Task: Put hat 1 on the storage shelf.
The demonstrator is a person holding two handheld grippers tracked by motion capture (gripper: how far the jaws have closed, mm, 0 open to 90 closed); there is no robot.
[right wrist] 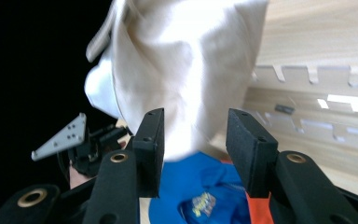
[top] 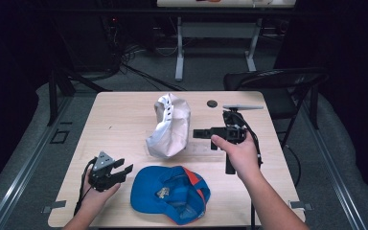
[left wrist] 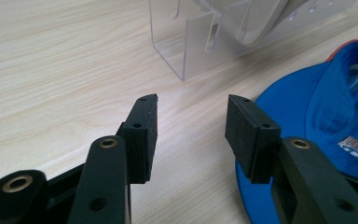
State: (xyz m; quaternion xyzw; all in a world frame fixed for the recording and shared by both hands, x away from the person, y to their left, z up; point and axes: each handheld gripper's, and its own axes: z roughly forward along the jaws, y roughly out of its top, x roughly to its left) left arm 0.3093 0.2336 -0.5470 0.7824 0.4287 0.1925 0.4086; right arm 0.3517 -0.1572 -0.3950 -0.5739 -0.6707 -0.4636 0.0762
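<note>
A cream-white cap (top: 168, 125) hangs tilted on a clear plastic stand (left wrist: 191, 42) at the middle of the wooden table (top: 120, 120). In front of it lies a blue cap (top: 170, 194) with orange trim, upside down. My left gripper (top: 127, 166) is at the front left, open, its jaws apart over bare wood just left of the blue cap (left wrist: 326, 112). My right gripper (top: 196, 133) is level to the right of the white cap and points at it, open. In the right gripper view the white cap (right wrist: 182, 70) is beyond the spread jaws, apart from them, with the blue cap (right wrist: 200, 186) below.
A small dark disc (top: 212, 103) lies near the table's far edge. A black folding chair (top: 278, 81) stands behind the table's right corner. Farther back is a table on white legs (top: 215, 33). Cables run across the floor.
</note>
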